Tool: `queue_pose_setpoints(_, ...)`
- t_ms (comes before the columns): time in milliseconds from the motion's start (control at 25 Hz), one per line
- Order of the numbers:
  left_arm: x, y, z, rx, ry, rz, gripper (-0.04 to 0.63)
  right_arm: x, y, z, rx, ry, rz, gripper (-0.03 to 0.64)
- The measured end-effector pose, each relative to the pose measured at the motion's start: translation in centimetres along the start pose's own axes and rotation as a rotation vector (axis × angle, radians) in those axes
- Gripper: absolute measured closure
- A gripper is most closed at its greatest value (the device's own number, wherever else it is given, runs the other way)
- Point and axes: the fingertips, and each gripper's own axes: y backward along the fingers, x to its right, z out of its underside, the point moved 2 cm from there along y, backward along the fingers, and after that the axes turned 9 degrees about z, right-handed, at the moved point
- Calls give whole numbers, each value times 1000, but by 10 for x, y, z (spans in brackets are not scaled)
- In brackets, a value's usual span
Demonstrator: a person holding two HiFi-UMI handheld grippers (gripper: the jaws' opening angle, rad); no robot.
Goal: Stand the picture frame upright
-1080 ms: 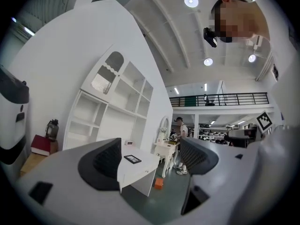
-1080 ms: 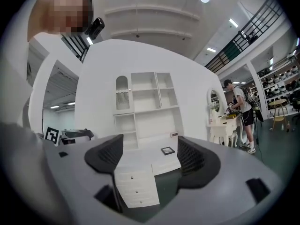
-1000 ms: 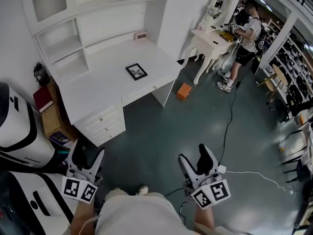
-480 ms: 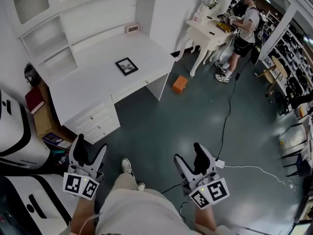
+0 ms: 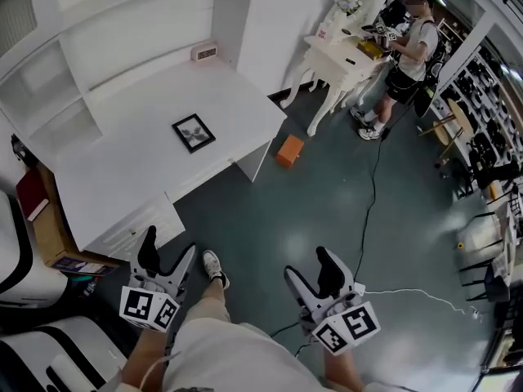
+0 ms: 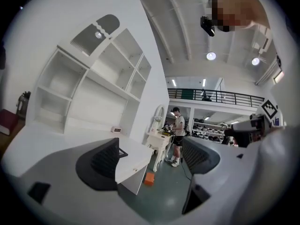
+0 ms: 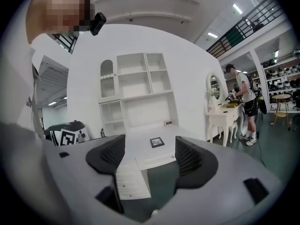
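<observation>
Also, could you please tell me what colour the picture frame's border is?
Black. The picture frame lies flat on the white desk; the head view shows it best.

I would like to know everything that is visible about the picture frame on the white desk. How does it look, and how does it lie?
The picture frame is small and nearly square, with a thin black border, a pale mat and a dark picture in the middle; its material cannot be told. It lies flat, face up, on the white desk, turned at an angle to the desk's edges. Only the desktop touches it; nothing stands on it or leans against it.
</observation>
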Motion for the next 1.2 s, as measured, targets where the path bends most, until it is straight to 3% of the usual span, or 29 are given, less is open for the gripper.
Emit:
queue_pose_setpoints(240,-89,-119,-17,14,9,5,190,27,-142,-46,-38,-4,-46,284)
queue_pose_setpoints(440,-141,-178,-22,-12,34,-23,190,36,-227,-68,-69,-5,-86,284)
queue_pose_setpoints(800,-200,-199,-14,-18,86,-114,192,19,-315,-70,-163,-7,-202,313)
queue_pose_setpoints(1200,-239,-208,-5,-33,91,-313,192,13,-424,-62,-251,28,-428,313)
